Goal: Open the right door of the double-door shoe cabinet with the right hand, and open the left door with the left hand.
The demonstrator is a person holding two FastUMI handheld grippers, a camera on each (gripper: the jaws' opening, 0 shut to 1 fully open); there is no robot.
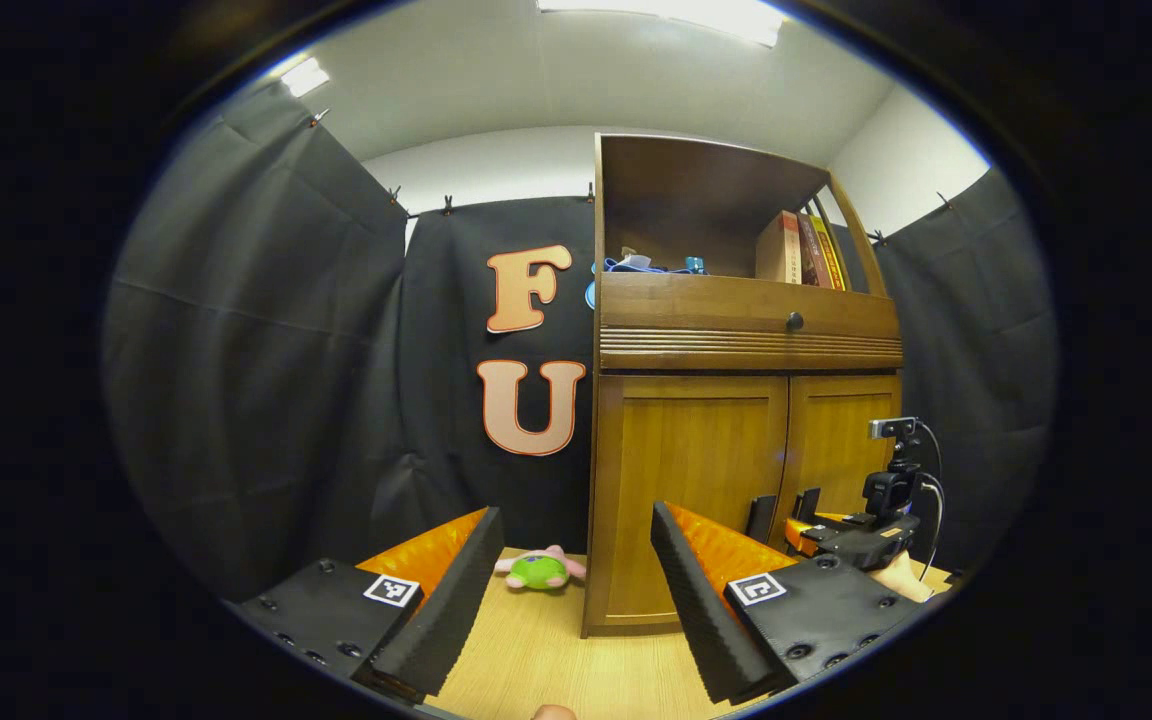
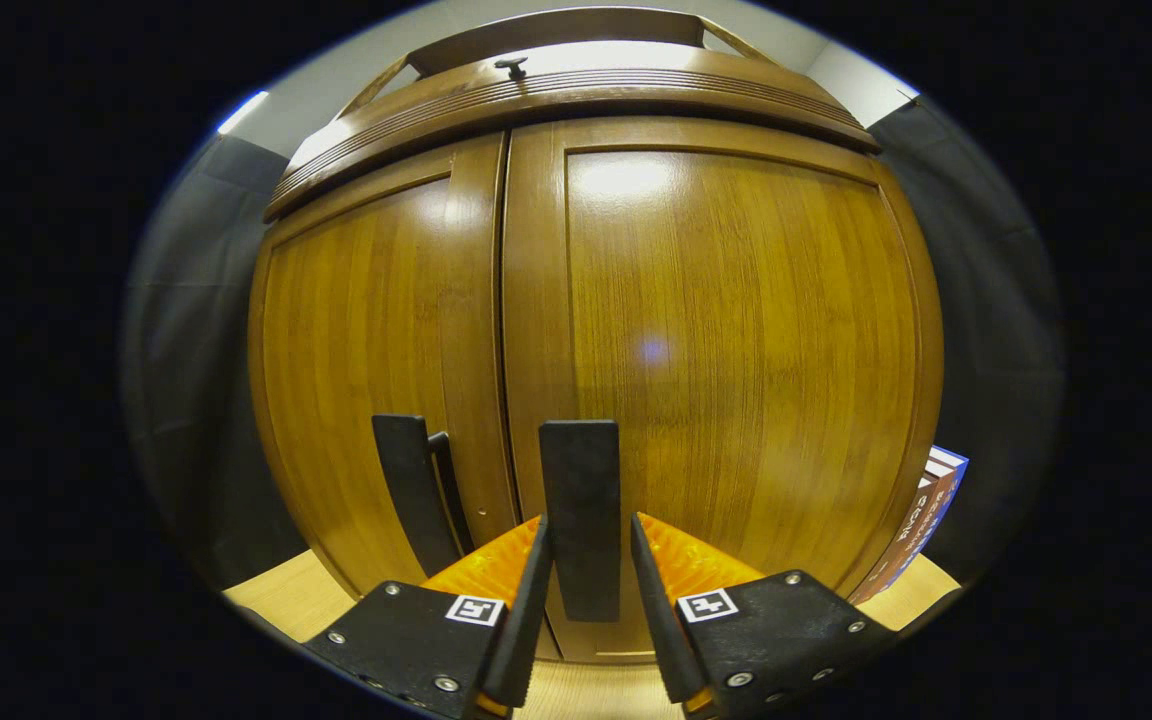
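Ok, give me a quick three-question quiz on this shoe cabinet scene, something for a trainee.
1. True or false: both doors of the shoe cabinet are already open.
2. The right gripper has its jaws either side of: A) the right door handle; B) the left door handle; C) the drawer knob.
3. Fill in: the left gripper, back from the cabinet, has its jaws ____.
Key: 1 false; 2 A; 3 open.
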